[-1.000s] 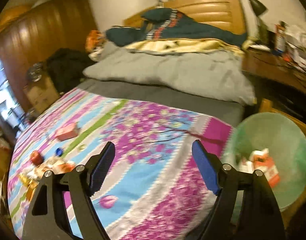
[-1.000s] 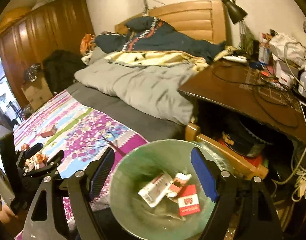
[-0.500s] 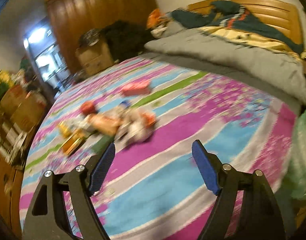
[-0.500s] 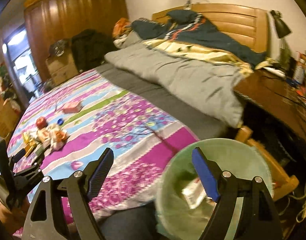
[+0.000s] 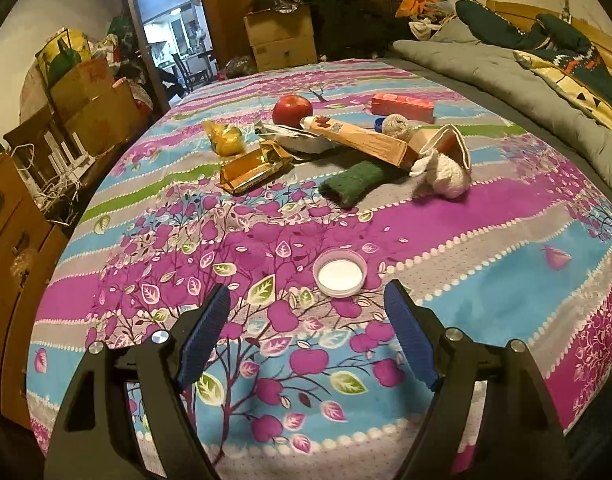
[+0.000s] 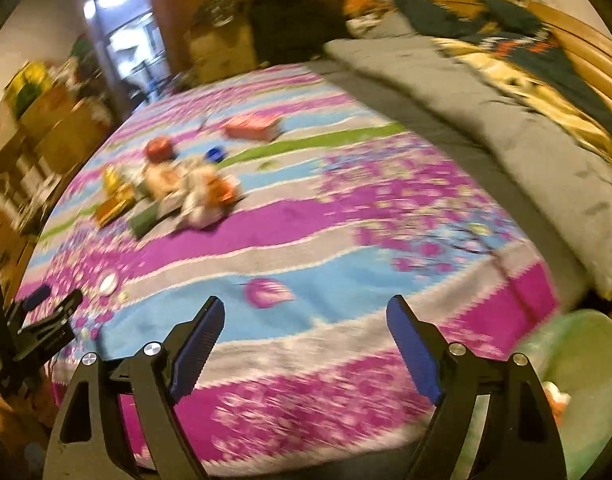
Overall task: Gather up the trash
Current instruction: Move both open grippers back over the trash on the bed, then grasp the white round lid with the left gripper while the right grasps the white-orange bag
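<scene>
Lid (image 5: 340,273), light, stiff plastic, lies near the bed's front edge; both grippers' fingers wide open, empty; pinch across its rim.

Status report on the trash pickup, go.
Left tool open, empty, over bedspread. Right tool empty, jaws just opening. White lid nearest, trash pile beyond. Path clear.

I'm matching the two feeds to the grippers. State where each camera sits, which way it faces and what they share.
Left wrist: behind the open left gripper, angled down at the flowered purple bedspread, a small round white lid just ahead; only its own fingers show.
Right wrist: behind the open right gripper, jaws just widened, empty, looking down across the bed; the left gripper shows at left, the pale green bin at right.
Shared: bedspread, lid, litter pile.
</scene>
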